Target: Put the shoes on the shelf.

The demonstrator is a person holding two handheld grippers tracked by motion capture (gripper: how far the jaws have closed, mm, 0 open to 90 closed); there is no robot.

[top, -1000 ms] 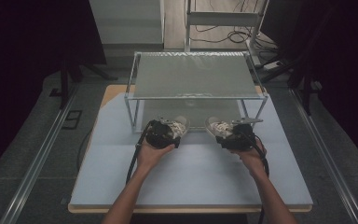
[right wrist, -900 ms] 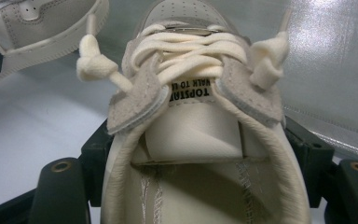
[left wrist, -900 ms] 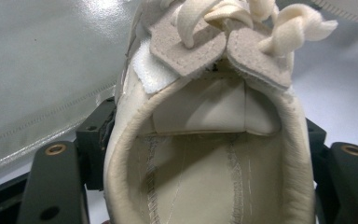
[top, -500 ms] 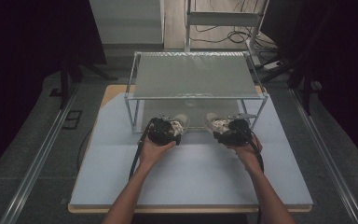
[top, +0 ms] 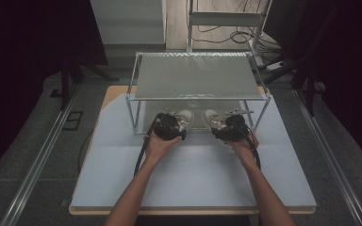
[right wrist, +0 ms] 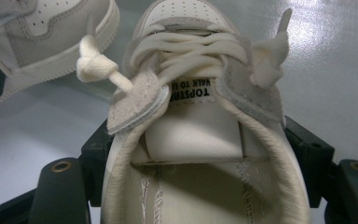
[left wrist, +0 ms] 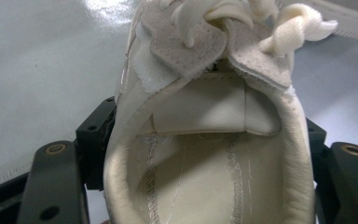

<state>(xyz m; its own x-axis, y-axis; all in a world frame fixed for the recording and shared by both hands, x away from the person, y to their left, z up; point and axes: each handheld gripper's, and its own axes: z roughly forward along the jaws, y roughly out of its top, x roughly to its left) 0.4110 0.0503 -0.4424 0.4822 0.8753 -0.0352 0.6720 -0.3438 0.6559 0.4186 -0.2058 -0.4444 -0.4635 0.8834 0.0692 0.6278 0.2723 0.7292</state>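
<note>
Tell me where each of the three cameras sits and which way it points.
High view: above the person's side, looking down at table, rack; forearms, both grippers.
Left gripper view: on left gripper, facing its shoe; black jaws.
Right gripper view: on right gripper, facing its shoe; jaws.
Shared: the right view shows the left's shoe.

Bare forearms, black left hand-held gripper (top: 181,123), black right hand-held gripper (top: 215,126), brass-ringed screw holes, trailing black cables

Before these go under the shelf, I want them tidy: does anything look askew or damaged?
Nothing looks damaged. Each gripper holds a cream shoe by the heel; the left shoe's and right shoe's knotted lace ends hang loose.
</note>
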